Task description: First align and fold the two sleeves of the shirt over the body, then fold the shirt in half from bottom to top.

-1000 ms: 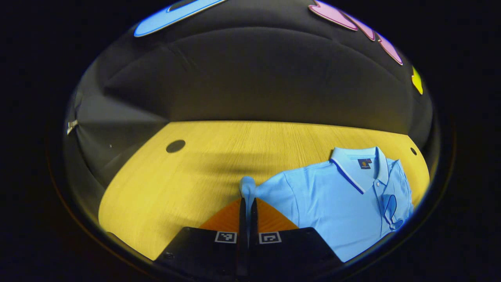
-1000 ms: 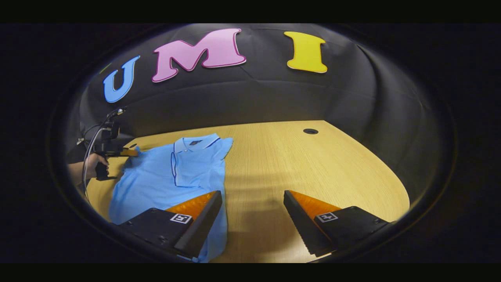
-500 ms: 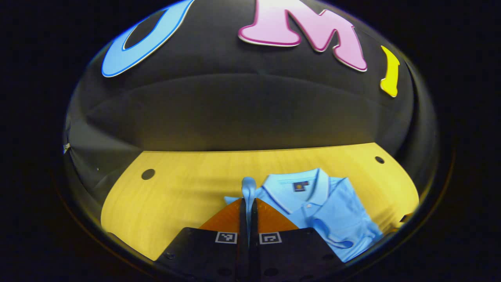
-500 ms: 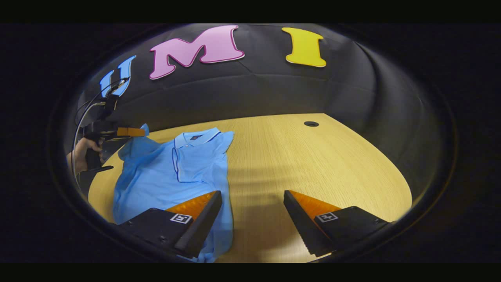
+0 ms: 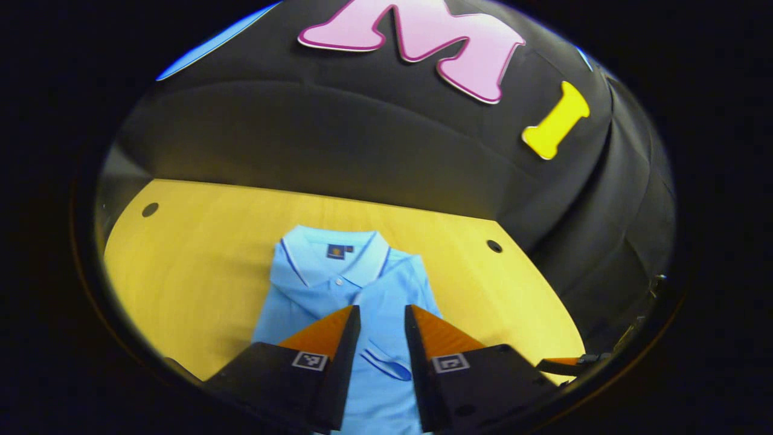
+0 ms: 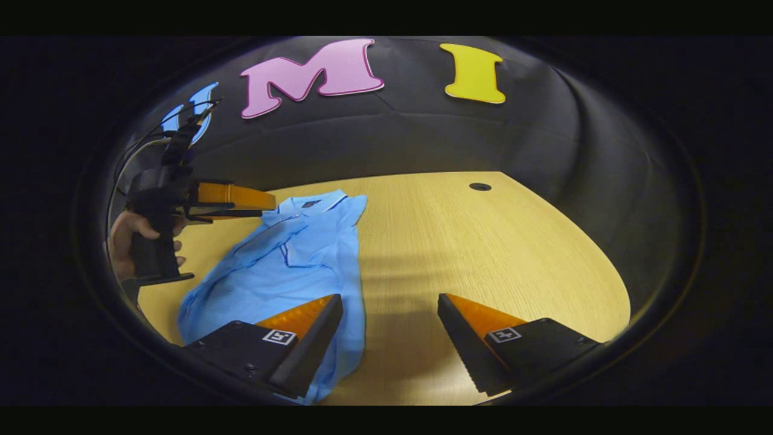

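A light blue polo shirt (image 5: 338,284) lies flat on the wooden table (image 5: 199,266), collar toward the wall. Both sleeves rest over its body, with a cuff (image 5: 386,365) showing between my left fingers. My left gripper (image 5: 381,314) hovers open above the shirt's chest, holding nothing. In the right gripper view the shirt (image 6: 290,266) lies at the left, and the left gripper (image 6: 269,205), held by a hand (image 6: 130,232), hangs near the collar. My right gripper (image 6: 389,302) stands open by the shirt's lower right edge, one finger (image 6: 308,338) over the fabric.
The table (image 6: 483,254) stretches bare to the right of the shirt, with a round cable hole (image 6: 480,186) near the back. Two more holes (image 5: 150,209) (image 5: 494,246) flank the collar. Black cloth walls the table's far side.
My left gripper swung the pinched sleeve from the left side over the shirt's body, then opened and let it go. My right gripper has barely moved.
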The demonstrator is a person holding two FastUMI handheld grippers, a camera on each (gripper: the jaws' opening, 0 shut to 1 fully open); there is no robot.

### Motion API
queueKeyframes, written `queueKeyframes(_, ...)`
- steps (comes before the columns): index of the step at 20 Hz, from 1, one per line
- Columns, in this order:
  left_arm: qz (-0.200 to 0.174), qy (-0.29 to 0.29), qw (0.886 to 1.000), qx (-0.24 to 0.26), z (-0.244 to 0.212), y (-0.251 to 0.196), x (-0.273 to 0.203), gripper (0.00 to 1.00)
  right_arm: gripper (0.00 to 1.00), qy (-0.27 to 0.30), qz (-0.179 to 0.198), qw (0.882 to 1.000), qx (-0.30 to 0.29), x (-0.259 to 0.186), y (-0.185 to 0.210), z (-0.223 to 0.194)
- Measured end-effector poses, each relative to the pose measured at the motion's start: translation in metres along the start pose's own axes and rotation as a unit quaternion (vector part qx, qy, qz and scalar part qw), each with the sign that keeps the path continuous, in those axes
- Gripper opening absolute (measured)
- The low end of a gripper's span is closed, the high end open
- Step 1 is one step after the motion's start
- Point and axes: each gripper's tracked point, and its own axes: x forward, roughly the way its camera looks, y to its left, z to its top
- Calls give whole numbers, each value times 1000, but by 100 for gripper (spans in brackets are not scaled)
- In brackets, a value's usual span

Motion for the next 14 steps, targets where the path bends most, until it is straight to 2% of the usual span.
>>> queueKeyframes(3,2,1,1000,29,-15,-1,-36,90,99,4,2,1000,-1,-19,11,-5)
queueKeyframes(4,8,-3,999,36,-20,2,-51,95,99,6,3,1000,1,-27,15,-8)
queueKeyframes(5,12,-5,999,43,-25,5,-67,96,99,7,5,1000,3,-35,20,-10)
queueKeyframes(6,20,-6,999,50,-31,9,-84,92,99,10,6,1000,5,-43,25,-13)
queueKeyframes(7,30,-7,998,59,-38,15,-102,98,99,12,7,1000,5,-50,31,-16)
queueKeyframes(9,50,-4,996,73,-54,27,-138,97,99,17,9,1000,3,-68,43,-26)
queueKeyframes(14,75,20,995,60,-124,48,-213,97,99,46,16,999,14,-110,72,-67)
